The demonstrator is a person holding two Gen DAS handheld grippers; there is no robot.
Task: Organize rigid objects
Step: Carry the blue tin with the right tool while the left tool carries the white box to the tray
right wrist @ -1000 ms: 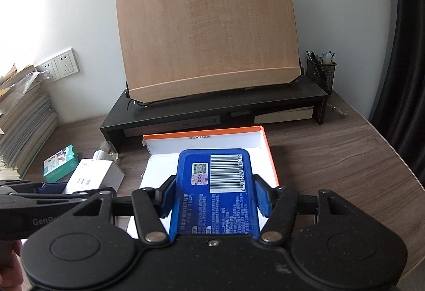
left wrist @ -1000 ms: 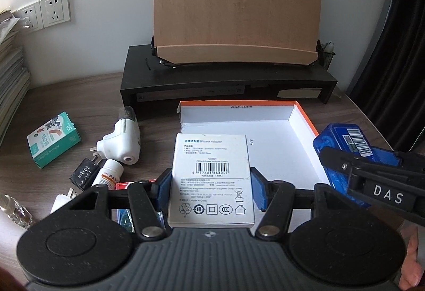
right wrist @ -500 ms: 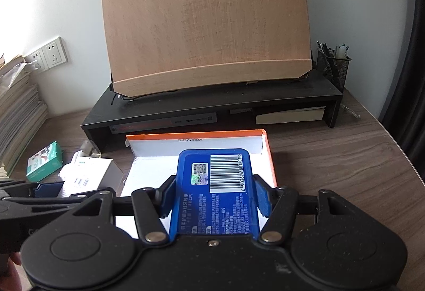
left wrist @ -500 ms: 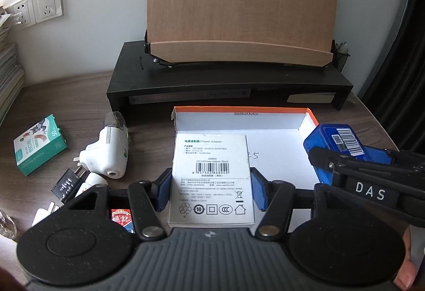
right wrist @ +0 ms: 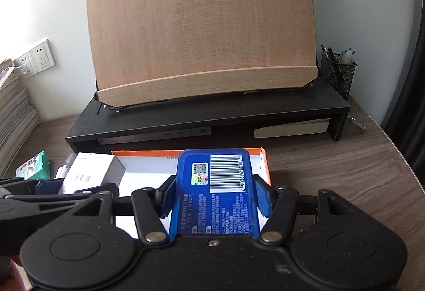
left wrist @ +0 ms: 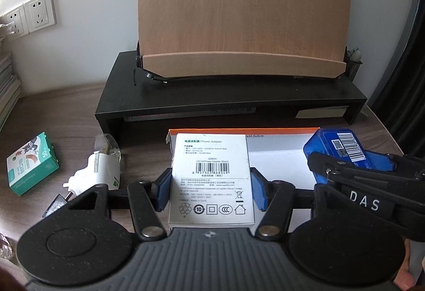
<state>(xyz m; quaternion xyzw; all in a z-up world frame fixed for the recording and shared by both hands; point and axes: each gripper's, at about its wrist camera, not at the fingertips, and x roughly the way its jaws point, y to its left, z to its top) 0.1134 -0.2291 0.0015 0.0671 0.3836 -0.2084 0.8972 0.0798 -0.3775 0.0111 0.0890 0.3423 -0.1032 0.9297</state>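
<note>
You're at a dark wood desk (right wrist: 345, 166) against a white wall, with a black riser (right wrist: 212, 115) holding a wooden board (right wrist: 202, 25) at the back edge. One orange-rimmed tray (left wrist: 239, 131), one white adapter box (left wrist: 211, 179), one blue tin (right wrist: 216, 190). Your left gripper (left wrist: 211, 188) is clamped on the box over the tray's left edge, and your right gripper (right wrist: 216, 196) grips the tin over its right side, both held level, side by side
</note>
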